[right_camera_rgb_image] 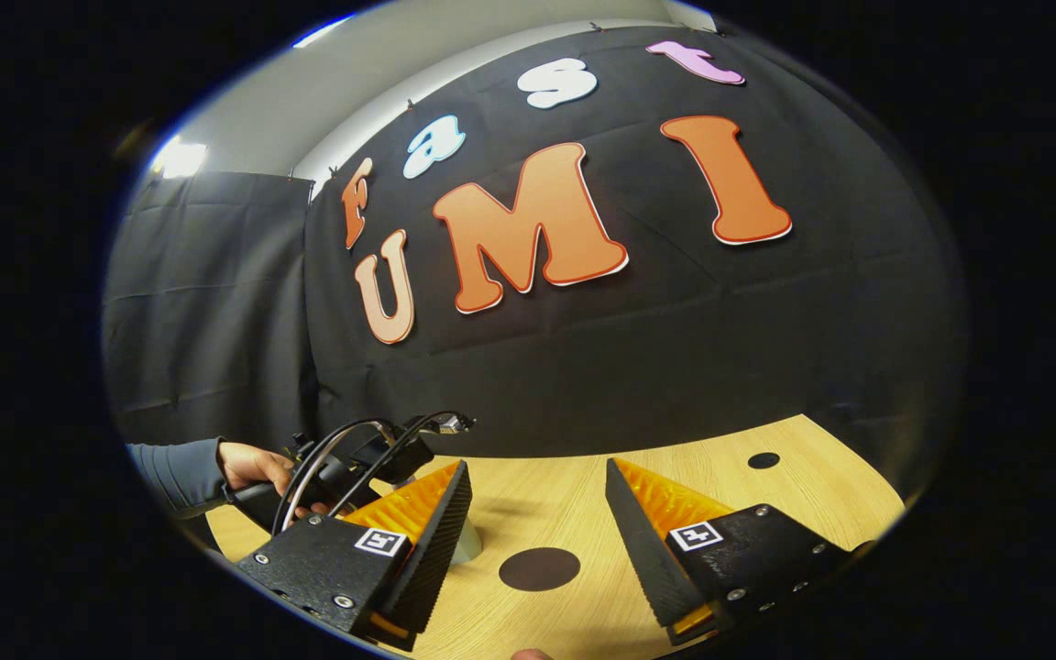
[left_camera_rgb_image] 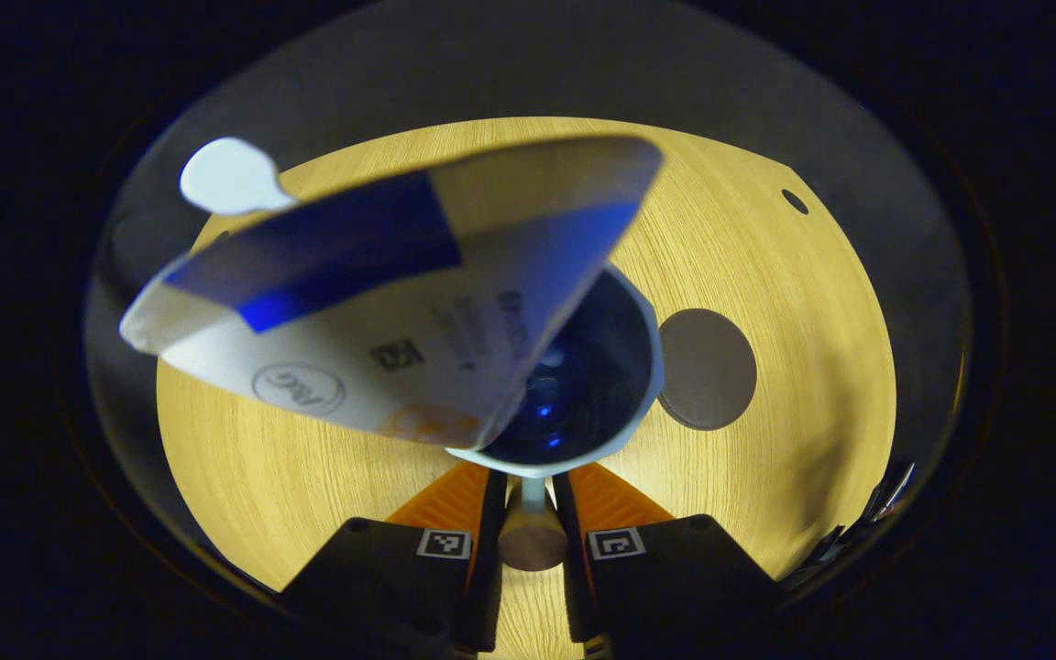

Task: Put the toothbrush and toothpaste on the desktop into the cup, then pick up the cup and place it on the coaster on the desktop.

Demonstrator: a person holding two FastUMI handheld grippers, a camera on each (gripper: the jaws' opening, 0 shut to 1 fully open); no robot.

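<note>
Left gripper view, left to right: toothpaste tube [left_camera_rgb_image: 400, 302], blurred and very close, leaning out of the cup [left_camera_rgb_image: 583, 385] and hiding most of its mouth; a white toothbrush end [left_camera_rgb_image: 230, 176] beyond it. Left gripper [left_camera_rgb_image: 533, 490] pinches the cup's near rim; dark round coaster [left_camera_rgb_image: 708, 368] just right on the wooden desktop [left_camera_rgb_image: 794, 302].

Right gripper view: a hand [right_camera_rgb_image: 253, 467] holding the other gripper; right gripper [right_camera_rgb_image: 537, 522] spread wide, holding nothing.
</note>
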